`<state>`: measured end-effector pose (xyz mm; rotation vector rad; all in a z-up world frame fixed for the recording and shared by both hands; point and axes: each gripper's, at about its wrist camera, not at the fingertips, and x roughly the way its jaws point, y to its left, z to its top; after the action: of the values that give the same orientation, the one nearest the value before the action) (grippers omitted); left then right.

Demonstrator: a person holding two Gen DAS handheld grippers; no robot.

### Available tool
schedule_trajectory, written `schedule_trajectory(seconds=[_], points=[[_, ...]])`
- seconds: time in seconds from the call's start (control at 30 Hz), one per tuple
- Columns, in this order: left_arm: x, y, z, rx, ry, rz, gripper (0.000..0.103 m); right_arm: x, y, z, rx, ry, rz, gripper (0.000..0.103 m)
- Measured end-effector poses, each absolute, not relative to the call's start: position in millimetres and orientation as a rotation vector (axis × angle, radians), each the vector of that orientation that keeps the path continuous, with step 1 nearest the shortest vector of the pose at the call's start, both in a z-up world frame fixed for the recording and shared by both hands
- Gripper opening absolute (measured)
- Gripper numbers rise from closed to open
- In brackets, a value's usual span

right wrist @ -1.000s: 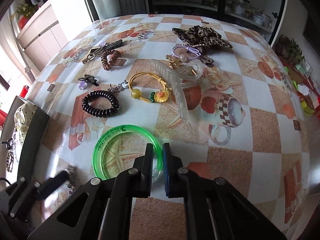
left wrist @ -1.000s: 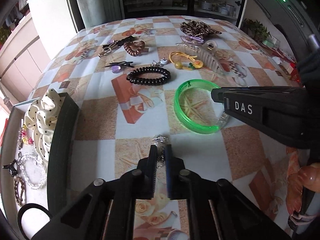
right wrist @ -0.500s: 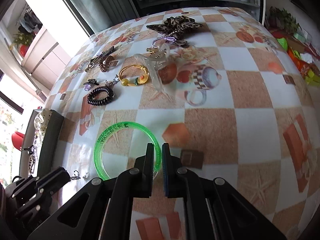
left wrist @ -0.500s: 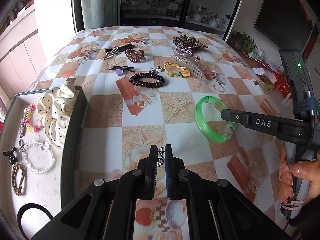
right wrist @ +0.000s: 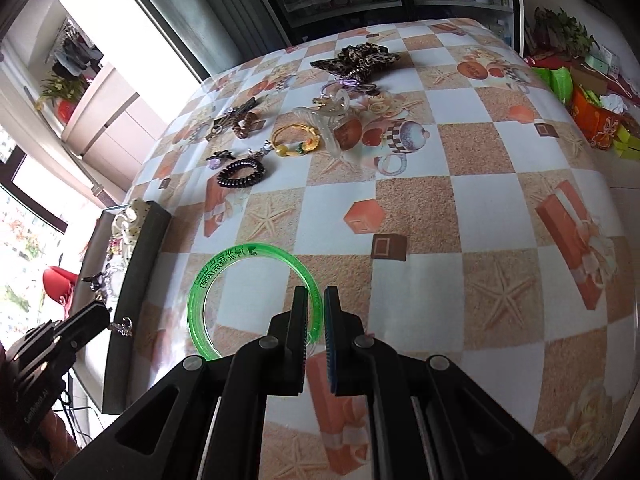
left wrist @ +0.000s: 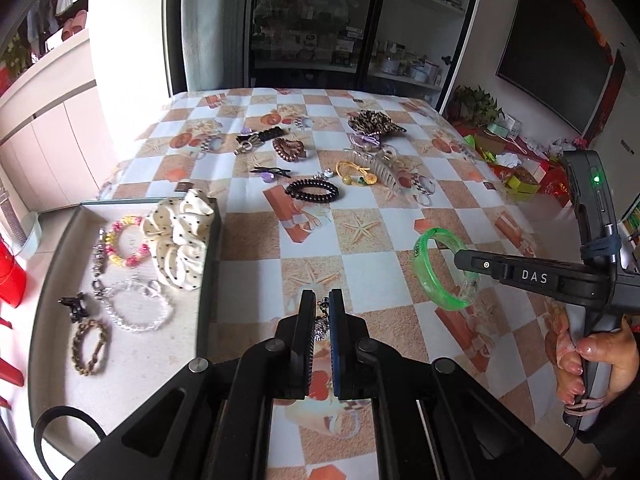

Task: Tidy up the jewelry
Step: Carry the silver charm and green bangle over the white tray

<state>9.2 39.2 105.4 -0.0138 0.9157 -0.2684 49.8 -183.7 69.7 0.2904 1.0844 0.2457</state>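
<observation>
My left gripper is shut on a small silver earring and holds it above the table, just right of the dark tray. The earring also shows in the right wrist view. My right gripper is shut on a green bangle and holds it in the air; the bangle also shows in the left wrist view. The tray holds a dotted cream scrunchie, a pink bead bracelet, a clear bead bracelet and a brown braided bracelet.
On the checked tablecloth farther back lie a black coil hair tie, a yellow bracelet, a clear claw clip, a leopard bow, a brown clip and dark hairpins. Boxes sit beyond the table's right edge.
Both grippers have lifted up and back from the table, each carrying its item. The left one now sits closer to the tray, which shows more fully.
</observation>
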Motion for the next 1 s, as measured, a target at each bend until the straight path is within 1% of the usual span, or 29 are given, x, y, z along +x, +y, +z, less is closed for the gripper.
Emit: schedule_trajectory(seconds=[0.27, 0.6, 1.0], points=[[-15.9, 77.0, 114.3, -0.037, 0.89, -0.215, 0.008, 35.4, -151.7, 90.6, 0.253, 1.069, 0.303, 0.008], [-43.5, 145.6, 118.8, -0.079, 0.856, -0.109, 0.008, 29.0, -75.9, 112.0, 0.171, 1.057, 0.422, 0.008], [-61.2, 212.1, 100.0, -0.108, 0.864, 0.003, 0.008, 33.0, 31.0, 110.0, 0.041, 1.096, 0.558, 0.008]])
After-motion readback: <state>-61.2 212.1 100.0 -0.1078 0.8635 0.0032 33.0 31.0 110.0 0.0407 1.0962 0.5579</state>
